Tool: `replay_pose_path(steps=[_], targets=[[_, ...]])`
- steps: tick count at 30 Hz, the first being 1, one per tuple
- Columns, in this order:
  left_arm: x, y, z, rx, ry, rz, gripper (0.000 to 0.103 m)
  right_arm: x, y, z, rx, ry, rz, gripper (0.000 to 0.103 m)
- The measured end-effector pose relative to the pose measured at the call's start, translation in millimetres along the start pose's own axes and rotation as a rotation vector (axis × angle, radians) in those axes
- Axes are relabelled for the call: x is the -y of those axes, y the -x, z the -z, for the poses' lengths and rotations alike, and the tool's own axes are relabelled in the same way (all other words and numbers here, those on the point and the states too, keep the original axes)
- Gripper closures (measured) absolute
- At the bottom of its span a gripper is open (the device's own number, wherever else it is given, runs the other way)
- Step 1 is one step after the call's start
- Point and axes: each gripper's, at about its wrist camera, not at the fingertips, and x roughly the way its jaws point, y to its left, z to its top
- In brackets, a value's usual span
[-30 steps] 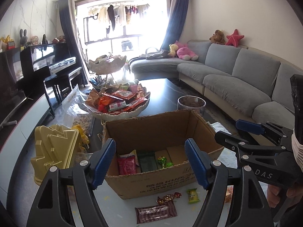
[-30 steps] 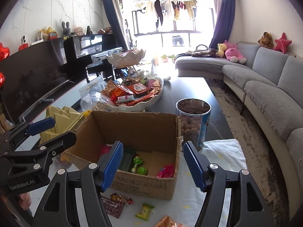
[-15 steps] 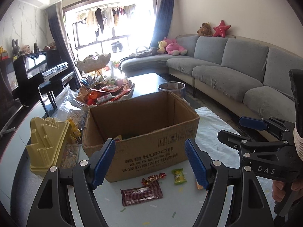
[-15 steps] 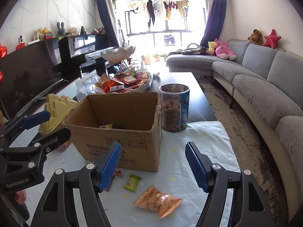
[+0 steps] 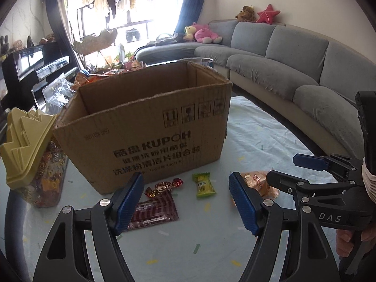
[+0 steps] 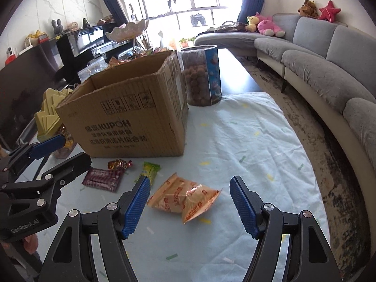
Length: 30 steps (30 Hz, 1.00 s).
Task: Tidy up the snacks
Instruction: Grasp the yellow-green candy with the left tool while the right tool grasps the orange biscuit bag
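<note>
An open cardboard box [image 5: 145, 127] stands on the white cloth; it also shows in the right wrist view [image 6: 131, 117]. In front of it lie a dark red wafer pack [image 5: 152, 212], a foil-wrapped candy [image 5: 164, 185], a green candy [image 5: 203, 185] and an orange snack bag [image 6: 185, 197]. My left gripper [image 5: 186, 202] is open and empty, low over the wafer pack and candies. My right gripper [image 6: 190, 204] is open and empty, its fingers on either side of the orange bag, just above it.
A yellow-lidded candy jar [image 5: 28, 150] stands left of the box. A clear tub of brown snacks [image 6: 202, 77] stands behind the box's right corner. A bowl of snack packs [image 5: 105, 72] sits behind. A grey sofa [image 6: 329, 70] runs along the right.
Both grippers have come down from above the box to just over the table in front of it. The box's inside is now out of sight. Both stay open.
</note>
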Motion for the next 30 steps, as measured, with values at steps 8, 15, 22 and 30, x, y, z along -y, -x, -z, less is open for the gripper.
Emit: replay_pose_path(steps=[8,15,22,30], targets=[[-7.8,-32.2,10.0,-0.077,0.025,0.037,0.042,8.3,-37.3,16.2,-0.102,-0.099,-0.034,0.032],[-6.7,-56.3,9.2,-0.124,0.035,0.078,0.048,12.1,-55.1,21.0,-0.129,-0.122,-0.056,0.032],[1.7,-79.5,6.8,-0.169,0.021,0.089,0.053,14.9,-58.1,18.9,-0.115,-0.102,-0.053,0.041],[11.9,-103.1,6.3,-0.215,0.015,0.091,0.063,19.4,-60.8,16.5,-0.109,-0.095,-0.055,0.057]])
